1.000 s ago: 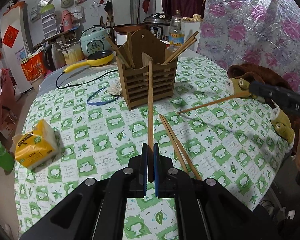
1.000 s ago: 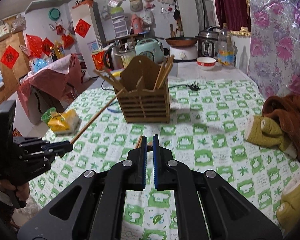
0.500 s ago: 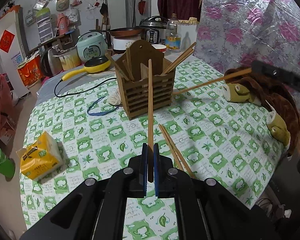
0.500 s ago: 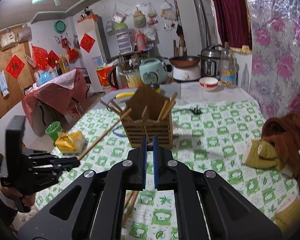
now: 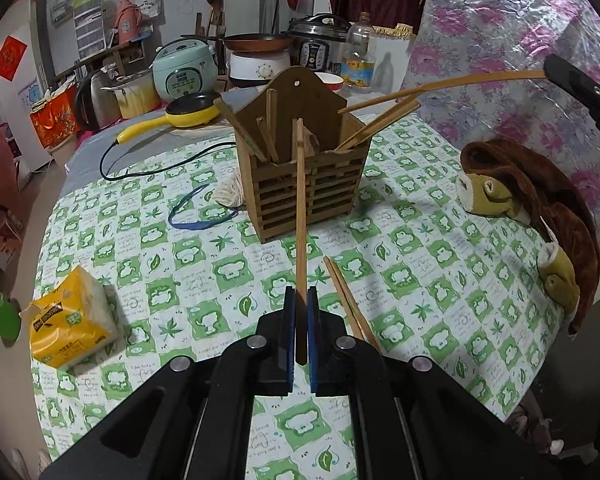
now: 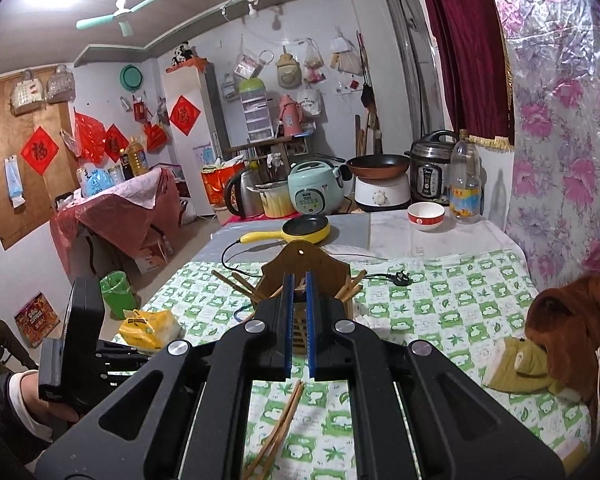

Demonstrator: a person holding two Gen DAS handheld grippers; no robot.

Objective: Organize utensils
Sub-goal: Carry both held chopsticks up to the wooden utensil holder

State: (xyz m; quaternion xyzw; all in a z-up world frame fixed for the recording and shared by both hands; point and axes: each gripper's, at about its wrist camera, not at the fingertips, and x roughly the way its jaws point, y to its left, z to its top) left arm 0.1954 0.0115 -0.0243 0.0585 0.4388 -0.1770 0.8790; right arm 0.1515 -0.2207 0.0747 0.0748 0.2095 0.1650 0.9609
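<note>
- Left gripper (image 5: 299, 300): jaws clenched on 1 chopstick (image 5: 300, 208), pinched at its near end; shaft points away toward the wooden holder (image 5: 304, 176), tip level with the holder's front rim. Probably held by the end so the free length can drop into a slot.
- Right gripper (image 6: 296, 292): jaws nearly together; own view shows no stick between the blue pads (image 6: 286, 320). Left view shows a second chopstick (image 5: 440, 86) running from this gripper at far right to above the holder's right compartment. Judged gripped, end hidden from own camera.
- Holder upright at mid tabletop (image 5: 420, 280), several chopsticks leaning inside, back panel on the far side. Open top faces up, hence the high, angled approach of both sticks.
- 2 loose chopsticks (image 5: 352, 304) flat on the tabletop, just right of the left gripper; not yet sorted.
- Tissue pack (image 5: 70, 320) near left, brown plush (image 5: 532, 200) right; both apart from the holder.
</note>
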